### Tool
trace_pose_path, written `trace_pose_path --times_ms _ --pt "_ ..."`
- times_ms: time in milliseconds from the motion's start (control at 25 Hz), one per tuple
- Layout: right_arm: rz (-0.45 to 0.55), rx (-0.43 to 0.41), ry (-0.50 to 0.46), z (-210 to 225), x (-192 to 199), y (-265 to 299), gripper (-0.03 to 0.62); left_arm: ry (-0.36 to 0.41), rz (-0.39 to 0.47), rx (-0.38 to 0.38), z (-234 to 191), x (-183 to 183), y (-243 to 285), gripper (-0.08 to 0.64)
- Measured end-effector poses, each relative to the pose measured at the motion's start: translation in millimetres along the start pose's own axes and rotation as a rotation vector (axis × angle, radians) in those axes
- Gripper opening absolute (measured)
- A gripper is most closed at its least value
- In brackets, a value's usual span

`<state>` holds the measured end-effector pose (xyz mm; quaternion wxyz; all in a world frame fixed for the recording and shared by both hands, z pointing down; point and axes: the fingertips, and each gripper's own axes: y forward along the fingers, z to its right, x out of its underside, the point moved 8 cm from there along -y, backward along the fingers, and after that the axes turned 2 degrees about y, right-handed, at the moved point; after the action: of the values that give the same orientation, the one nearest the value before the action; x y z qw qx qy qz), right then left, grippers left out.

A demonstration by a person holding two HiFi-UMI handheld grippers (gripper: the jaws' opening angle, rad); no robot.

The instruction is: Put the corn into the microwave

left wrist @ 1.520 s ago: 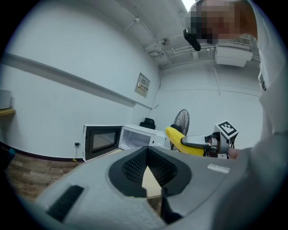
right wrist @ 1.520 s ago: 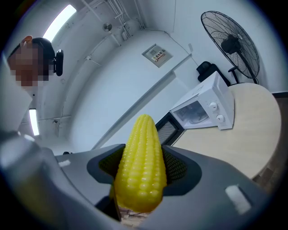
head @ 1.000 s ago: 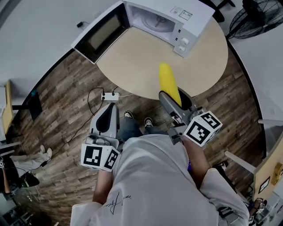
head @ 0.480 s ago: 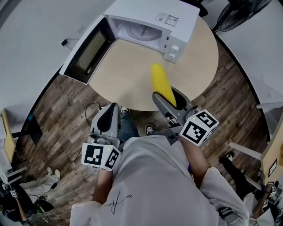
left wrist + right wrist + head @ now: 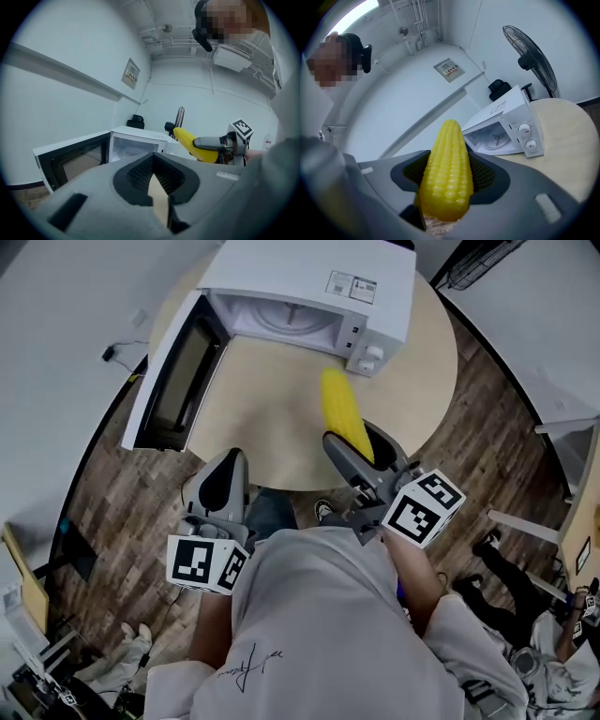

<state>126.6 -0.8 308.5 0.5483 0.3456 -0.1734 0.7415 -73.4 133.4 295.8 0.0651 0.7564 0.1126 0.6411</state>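
- The corn hangs above the round tabletop, just in front of the microwave. It is carried but not yet inside.
- The door stands swung wide to the left of the microwave. The white cavity and its turntable lie bare, so the way in looks ready.
- The pick-up appears done. What seems left is to bring the cob across to the opening, which lies left of where it now points. It then has to be set on the turntable and let go.
- The right hand-held gripper has its jaws set fairly wide, and the pads press both sides of the cob's thick lower half. The tapered tip sticks out ahead, toward the microwave's knob side.
- The left hand-held gripper hovers at the tabletop's near edge, below the open door of the microwave. Its jaws are drawn together at the tips, with nothing between them.
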Motion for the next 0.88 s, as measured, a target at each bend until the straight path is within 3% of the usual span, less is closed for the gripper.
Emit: trace_pose_path --times_ms 360,880 --pt "0.052 0.114 0.003 -9 1 43 0.265 -0.022 -0.044 0.155 -53 -9 33 -0.009" --pt "0.126 0.239 -0.022 -20 9 87 0.265 0.016 -0.064 0.338 -100 -20 46 -0.009"
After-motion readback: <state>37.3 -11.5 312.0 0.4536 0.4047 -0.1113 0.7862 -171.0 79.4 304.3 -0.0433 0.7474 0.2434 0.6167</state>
